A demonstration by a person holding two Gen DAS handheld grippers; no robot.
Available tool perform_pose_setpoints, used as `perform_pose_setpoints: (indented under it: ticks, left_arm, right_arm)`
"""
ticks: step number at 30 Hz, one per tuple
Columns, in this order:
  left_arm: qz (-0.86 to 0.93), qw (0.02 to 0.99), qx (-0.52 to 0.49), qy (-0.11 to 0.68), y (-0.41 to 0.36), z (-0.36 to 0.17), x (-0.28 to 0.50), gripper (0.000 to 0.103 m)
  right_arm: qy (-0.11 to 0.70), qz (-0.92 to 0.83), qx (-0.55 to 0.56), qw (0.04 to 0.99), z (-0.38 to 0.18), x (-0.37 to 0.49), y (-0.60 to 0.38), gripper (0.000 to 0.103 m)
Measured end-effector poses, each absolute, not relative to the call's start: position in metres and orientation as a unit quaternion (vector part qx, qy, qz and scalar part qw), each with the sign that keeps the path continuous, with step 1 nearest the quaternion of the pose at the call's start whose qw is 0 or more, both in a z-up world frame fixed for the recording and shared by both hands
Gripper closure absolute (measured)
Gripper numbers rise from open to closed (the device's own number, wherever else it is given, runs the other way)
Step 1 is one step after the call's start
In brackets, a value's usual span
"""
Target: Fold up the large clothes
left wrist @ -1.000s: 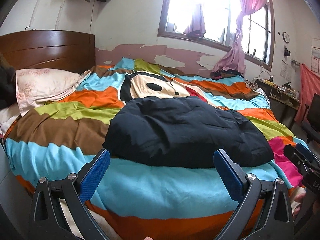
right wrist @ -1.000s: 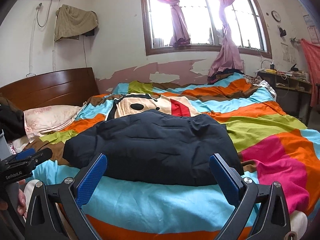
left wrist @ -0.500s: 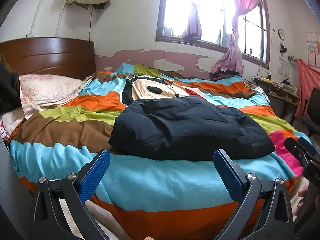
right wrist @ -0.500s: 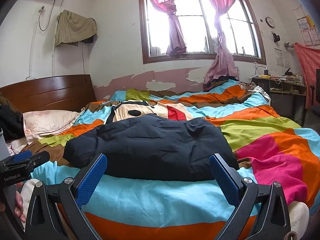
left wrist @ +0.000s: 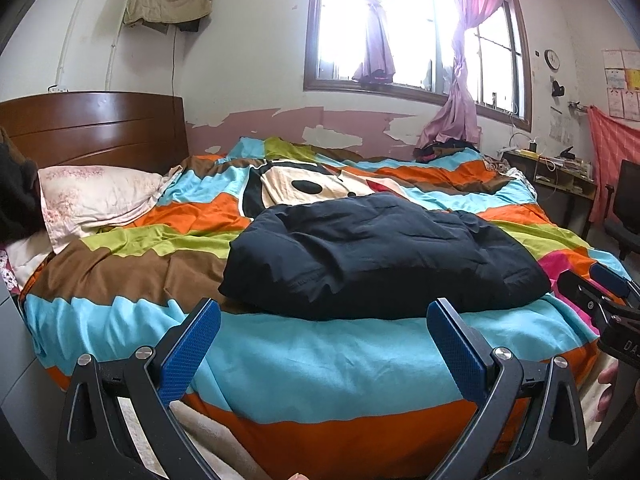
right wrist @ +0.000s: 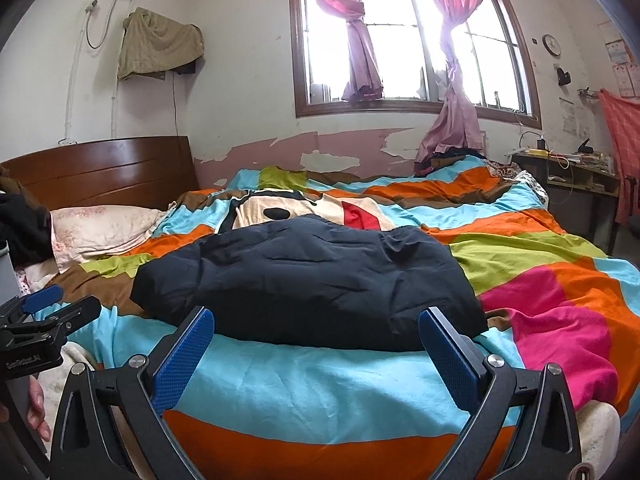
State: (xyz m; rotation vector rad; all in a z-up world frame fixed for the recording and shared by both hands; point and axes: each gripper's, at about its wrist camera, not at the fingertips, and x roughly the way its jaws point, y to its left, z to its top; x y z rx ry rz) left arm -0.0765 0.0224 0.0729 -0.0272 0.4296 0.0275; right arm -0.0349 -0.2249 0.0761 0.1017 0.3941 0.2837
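A dark navy padded garment (left wrist: 380, 256) lies in a folded, puffy bundle on the striped bed cover (left wrist: 320, 360), near the bed's front edge; it also shows in the right wrist view (right wrist: 312, 284). My left gripper (left wrist: 320, 328) is open and empty, held off the near edge of the bed, short of the garment. My right gripper (right wrist: 316, 336) is open and empty, also short of the garment's near edge. The right gripper shows at the right edge of the left wrist view (left wrist: 604, 304); the left gripper shows at the left edge of the right wrist view (right wrist: 44, 320).
A pale pillow (left wrist: 100, 200) lies by the wooden headboard (left wrist: 92, 132) at the left. A desk (left wrist: 560, 176) and a dark chair (left wrist: 624, 212) stand at the right. A window with pink curtains (left wrist: 400, 28) is in the far wall.
Both grippers have drawn back and dropped lower from the bed, so the garment looks farther off. The garment has not moved. Both stay open.
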Motion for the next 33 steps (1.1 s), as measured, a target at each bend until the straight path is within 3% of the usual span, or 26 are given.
perform_pose_setpoints:
  ticks: [33]
  left_arm:
    - [0.005,0.976,-0.022,0.217,0.0244,0.0749,-0.0760,0.002]
  right_arm:
    - [0.197,0.135,0.055,0.970,0.0763,-0.0350,-0.2283,0.000]
